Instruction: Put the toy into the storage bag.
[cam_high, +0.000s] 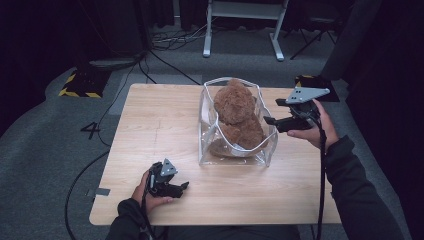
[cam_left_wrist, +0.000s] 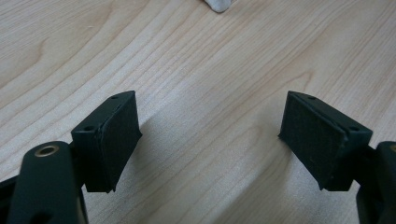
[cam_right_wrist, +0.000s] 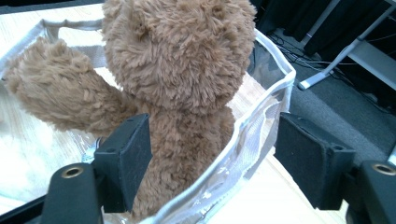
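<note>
Between right tool's (cam_right_wrist: 212, 158) parted jaws: bag rim (cam_right_wrist: 261, 112), teddy (cam_right_wrist: 177, 70) inside; nothing gripped.

Wide bare bench (cam_high: 155, 125) left of the clear bag (cam_high: 206, 145), open for passage. Bag mouth crowded by the brown teddy bear (cam_high: 235, 107), little room inside. Right gripper (cam_right_wrist: 212, 154) jaws straddling the bag's rim, bear just behind.

The left gripper (cam_high: 183, 186) lies low near the table's front edge, held in the left hand (cam_high: 145, 192), its 2 jaws spread wide. The right gripper (cam_high: 267, 120) is raised in the right hand (cam_high: 312, 127), pointing left, its jaws apart.
</note>
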